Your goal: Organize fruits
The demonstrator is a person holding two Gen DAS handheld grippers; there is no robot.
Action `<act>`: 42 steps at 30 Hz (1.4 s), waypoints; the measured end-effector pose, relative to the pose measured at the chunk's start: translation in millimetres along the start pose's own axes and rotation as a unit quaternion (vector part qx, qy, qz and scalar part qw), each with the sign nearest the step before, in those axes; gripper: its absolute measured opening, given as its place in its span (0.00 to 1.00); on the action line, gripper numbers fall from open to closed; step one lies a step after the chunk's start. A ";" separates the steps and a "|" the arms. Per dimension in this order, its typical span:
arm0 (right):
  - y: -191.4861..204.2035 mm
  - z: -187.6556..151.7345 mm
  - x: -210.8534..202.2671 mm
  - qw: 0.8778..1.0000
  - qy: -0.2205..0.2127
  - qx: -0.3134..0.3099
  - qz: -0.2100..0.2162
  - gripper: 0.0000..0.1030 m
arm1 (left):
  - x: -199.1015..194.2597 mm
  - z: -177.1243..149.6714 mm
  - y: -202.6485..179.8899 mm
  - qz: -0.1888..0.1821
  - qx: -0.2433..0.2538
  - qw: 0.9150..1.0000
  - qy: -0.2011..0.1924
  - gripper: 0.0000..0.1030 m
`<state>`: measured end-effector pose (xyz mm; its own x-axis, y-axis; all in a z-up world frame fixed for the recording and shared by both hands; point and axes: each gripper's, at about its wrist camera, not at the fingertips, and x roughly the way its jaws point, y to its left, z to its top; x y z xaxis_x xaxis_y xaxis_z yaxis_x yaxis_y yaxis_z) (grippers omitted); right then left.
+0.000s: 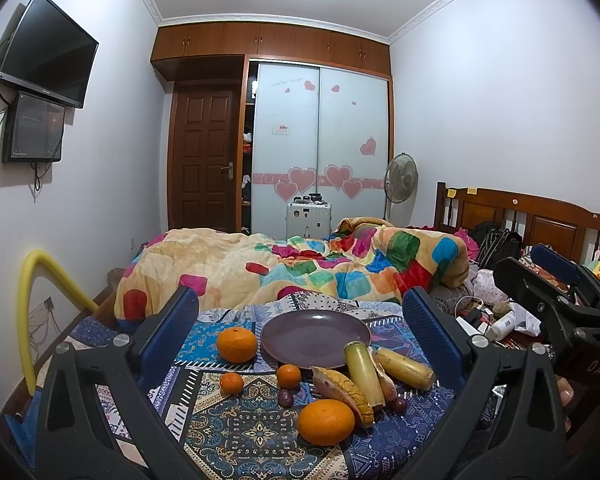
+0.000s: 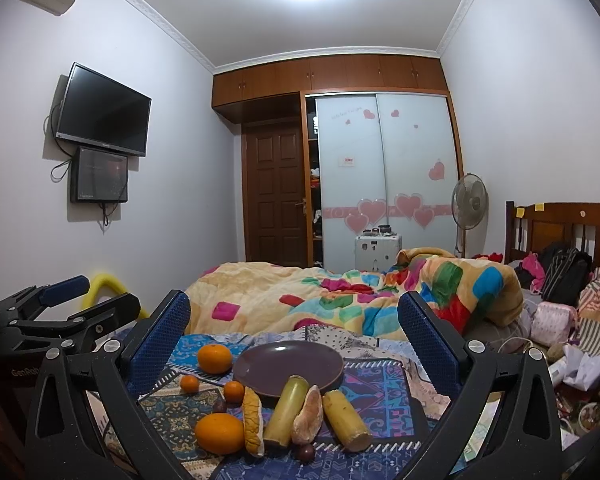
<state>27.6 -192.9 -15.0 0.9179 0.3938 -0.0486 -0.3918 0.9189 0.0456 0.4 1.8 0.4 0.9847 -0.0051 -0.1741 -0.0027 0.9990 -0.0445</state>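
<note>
An empty purple plate [image 1: 316,336] [image 2: 288,364] lies on the patterned blue cloth [image 1: 236,432]. In front of it are two large oranges [image 1: 326,422] [image 1: 236,344], two small tangerines [image 1: 289,376] [image 1: 232,383], two yellow-green stalk pieces [image 1: 364,376] [image 1: 404,368], a yellowish peeled segment [image 1: 340,388] and small dark round fruits [image 1: 286,398]. My left gripper [image 1: 302,300] is open above the near fruit, holding nothing. My right gripper [image 2: 294,300] is open too, over the stalk pieces [image 2: 286,412] and the near orange [image 2: 219,433]. Each gripper shows at the edge of the other's view.
A rumpled multicoloured quilt [image 1: 300,268] lies right behind the plate. Bags, bottles and clutter [image 1: 500,320] pile up on the right by the wooden headboard [image 1: 540,216]. A yellow foam tube [image 1: 32,300] arches at the left bed edge.
</note>
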 end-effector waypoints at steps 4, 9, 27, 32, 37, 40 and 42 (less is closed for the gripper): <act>-0.1 0.1 0.0 1.000 0.000 0.001 0.001 1.00 | 0.1 -0.1 0.1 0.000 0.000 1.000 0.000 1.00; -2.5 -0.7 1.0 1.000 0.000 0.002 0.001 1.00 | 0.9 0.1 0.7 -0.001 0.000 1.000 -0.001 1.00; -2.0 -1.1 1.1 1.000 0.000 0.001 0.000 1.00 | 3.5 1.0 2.0 -0.001 0.000 1.000 0.002 1.00; -5.9 -6.7 8.4 1.000 0.019 -0.004 -0.006 1.00 | 19.3 -6.1 -2.1 0.003 0.001 1.000 0.022 1.00; -18.7 -24.2 24.0 0.997 0.070 -0.008 -0.021 1.00 | 44.9 -29.4 1.5 -0.002 -0.011 0.997 0.077 1.00; -26.8 -35.6 33.0 0.994 0.100 -0.011 -0.032 1.00 | 65.8 -48.9 3.8 -0.008 -0.020 0.993 0.120 1.00; -32.1 -44.6 38.2 0.992 0.119 -0.015 -0.041 1.00 | 76.6 -60.8 4.4 -0.010 -0.022 0.990 0.141 1.00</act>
<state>72.4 -206.3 -62.8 0.9073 0.3084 -0.2857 -0.3215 0.9469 0.0012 65.2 3.2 -72.9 0.8965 -0.0443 -0.4408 0.0034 0.9957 -0.0930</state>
